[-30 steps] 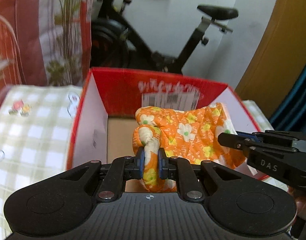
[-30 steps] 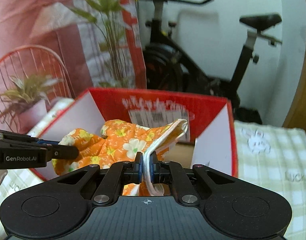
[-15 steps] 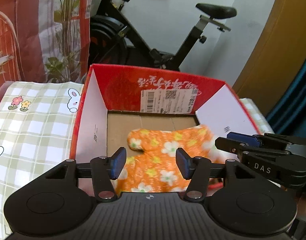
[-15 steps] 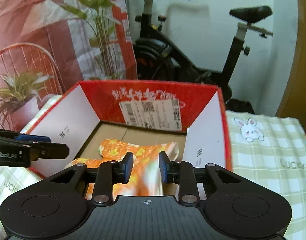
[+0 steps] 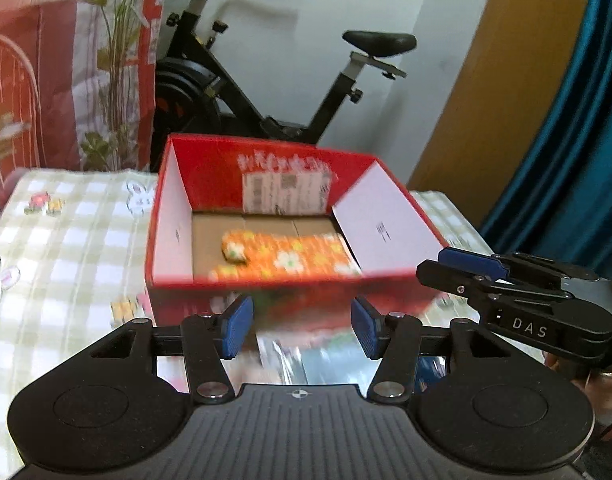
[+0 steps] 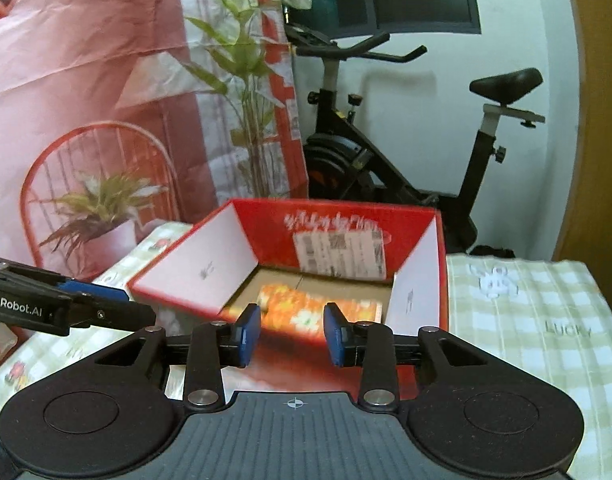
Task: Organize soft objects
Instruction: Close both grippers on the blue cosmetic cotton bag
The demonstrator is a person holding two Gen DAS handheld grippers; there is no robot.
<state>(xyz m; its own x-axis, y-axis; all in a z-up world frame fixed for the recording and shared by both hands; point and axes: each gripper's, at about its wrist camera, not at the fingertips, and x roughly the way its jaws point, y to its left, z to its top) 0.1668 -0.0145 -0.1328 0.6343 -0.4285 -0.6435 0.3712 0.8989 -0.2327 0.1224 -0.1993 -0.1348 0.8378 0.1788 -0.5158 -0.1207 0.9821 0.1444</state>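
Observation:
An orange cloth with a flower print [image 5: 285, 254] [image 6: 318, 310] lies flat on the floor of an open red cardboard box [image 5: 390, 208] [image 6: 209, 268]. My left gripper [image 5: 301, 326] is open, pulled back in front of the box's near wall, with nothing between its blue pads. My right gripper [image 6: 291, 334] is also back from the box; its jaws are opening and hold nothing, the cloth showing beyond the gap. In the left wrist view the right gripper [image 5: 462, 268] reaches in from the right; in the right wrist view the left gripper [image 6: 117, 310] comes in from the left.
The box stands on a green-and-white checked cloth [image 5: 65, 248] [image 6: 538, 320] with rabbit prints. Shiny packaging [image 5: 314, 356] lies blurred just before the box. Behind stand an exercise bike [image 5: 265, 92] [image 6: 406, 160], a red printed backdrop [image 6: 85, 80], a wooden door [image 5: 506, 100] and a blue curtain [image 5: 578, 160].
Both grippers let go of the orange cloth, which dropped flat into the box. Both then opened and drew back and up, away from the box.

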